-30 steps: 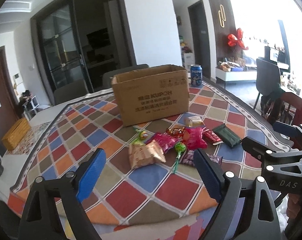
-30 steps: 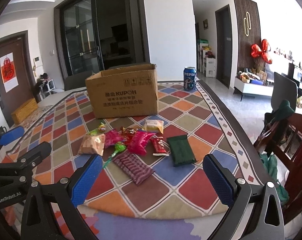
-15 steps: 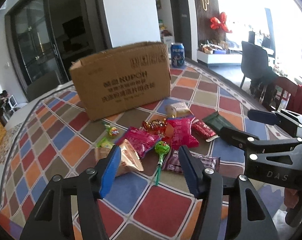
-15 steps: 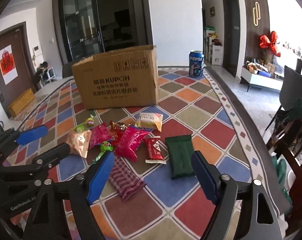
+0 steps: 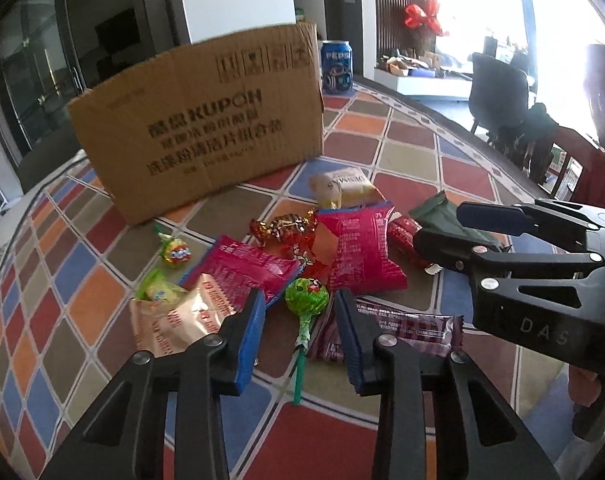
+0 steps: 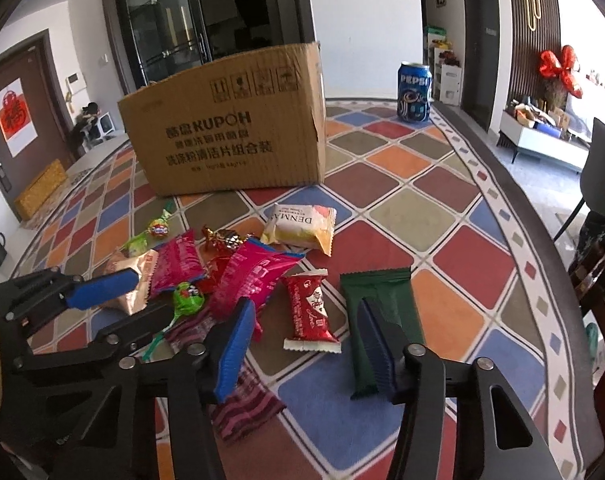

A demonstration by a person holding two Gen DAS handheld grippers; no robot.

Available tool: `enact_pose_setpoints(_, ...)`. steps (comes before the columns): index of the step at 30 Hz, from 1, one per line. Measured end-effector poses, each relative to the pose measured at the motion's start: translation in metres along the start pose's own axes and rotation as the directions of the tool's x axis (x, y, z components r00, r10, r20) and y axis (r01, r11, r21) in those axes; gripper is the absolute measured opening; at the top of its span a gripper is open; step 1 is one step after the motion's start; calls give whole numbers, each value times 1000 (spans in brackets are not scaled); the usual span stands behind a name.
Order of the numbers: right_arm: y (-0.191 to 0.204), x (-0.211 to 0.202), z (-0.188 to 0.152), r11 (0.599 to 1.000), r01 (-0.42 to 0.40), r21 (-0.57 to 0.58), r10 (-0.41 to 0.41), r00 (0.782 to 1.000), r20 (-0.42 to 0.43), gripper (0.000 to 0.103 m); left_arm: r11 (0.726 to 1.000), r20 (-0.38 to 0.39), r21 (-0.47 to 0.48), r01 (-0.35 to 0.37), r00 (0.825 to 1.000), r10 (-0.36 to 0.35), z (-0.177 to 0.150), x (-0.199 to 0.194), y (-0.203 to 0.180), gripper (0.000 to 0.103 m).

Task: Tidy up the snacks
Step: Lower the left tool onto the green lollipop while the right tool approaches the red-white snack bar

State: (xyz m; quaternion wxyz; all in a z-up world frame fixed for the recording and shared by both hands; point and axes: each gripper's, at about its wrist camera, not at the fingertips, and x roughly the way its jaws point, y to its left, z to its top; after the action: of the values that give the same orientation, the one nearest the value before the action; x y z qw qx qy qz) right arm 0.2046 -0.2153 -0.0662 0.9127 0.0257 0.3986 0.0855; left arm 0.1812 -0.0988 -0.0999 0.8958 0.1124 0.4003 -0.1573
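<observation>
Several snack packets lie in a loose pile on the checkered tablecloth in front of an open cardboard box [image 5: 198, 128], which also shows in the right wrist view [image 6: 226, 124]. My left gripper [image 5: 298, 316] is open, its jaws on either side of a green lollipop [image 5: 305, 300]. My right gripper [image 6: 308, 328] is open, straddling a red packet [image 6: 310, 312], with a dark green packet [image 6: 382, 300] by its right jaw. Pink bags [image 5: 358, 252], a yellow packet [image 6: 300, 226] and a striped maroon bar [image 5: 406, 328] lie around them.
A blue Pepsi can [image 6: 414, 90] stands behind the box at the right. The tablecloth [image 6: 442, 216] runs to the table's curved right edge, with a chair [image 6: 598, 272] beyond it. The right gripper's body [image 5: 534, 268] crosses the left wrist view.
Both grippers have moved forward and down to the snack pile, and both jaws have narrowed. The left one now straddles the lollipop, the right one the red packet.
</observation>
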Motion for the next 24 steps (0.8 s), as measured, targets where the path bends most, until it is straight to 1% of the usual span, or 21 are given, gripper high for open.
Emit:
enact_pose_setpoints(2,-1,7,2,1000,-4,-1,4,1000,-14,48,1000,-10,-4,7,1000,-7,1,5,1,33)
enact_pose_setpoints(7,0,19,5,1000,-16,-6,16,999,-35,44,1000,-36,-19,24,999,-24,2,17,2,30)
enact_pose_setpoints(16,-1,34,6,1000,-29,3,29,997,-71,38,999,-54,-28,42,998,-44,4,28,3,28)
enact_pose_setpoints(19,-1,38,6,999,-36,8,36,996,-83,35,998,-52,-36,47,997,-49,6,30,4,27)
enact_pose_setpoints(22,-1,40,4,999,-32,7,33,995,-93,28,998,-49,-40,45,998,-47,6,29,5,27)
enact_pose_setpoints(23,-1,40,4,999,-32,7,32,995,-95,24,998,-49,-42,44,998,-46,6,28,5,27)
enact_pose_setpoints(24,-1,41,3,999,-32,7,32,995,-95,24,998,-49,-45,44,998,-46,6,28,6,27)
